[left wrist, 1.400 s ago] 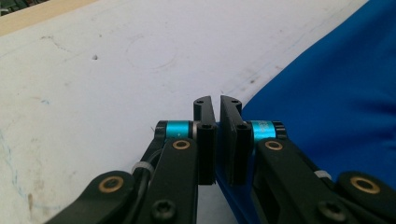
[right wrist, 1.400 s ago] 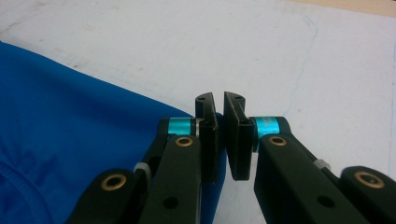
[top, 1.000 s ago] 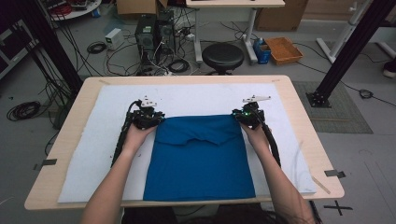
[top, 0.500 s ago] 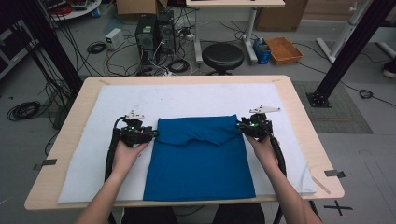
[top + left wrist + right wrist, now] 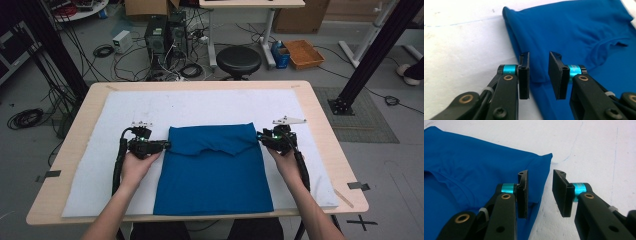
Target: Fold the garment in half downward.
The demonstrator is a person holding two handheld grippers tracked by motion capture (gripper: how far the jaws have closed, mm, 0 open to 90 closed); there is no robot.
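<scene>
High view: above desk (image 5: 320,130), facing forward-down. Gripper views: low, close along jaws; all share blue cloth (image 5: 215,170) edges.

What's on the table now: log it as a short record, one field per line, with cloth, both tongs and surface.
cloth: blue shirt, folded, flat on the mat, neckline towards the far edge
left tongs: at the shirt's left edge, jaws apart, nothing pinched; they have just been closing
right tongs: at the shirt's right edge, jaws apart, nothing pinched
surface: white mat on a wooden table
</scene>
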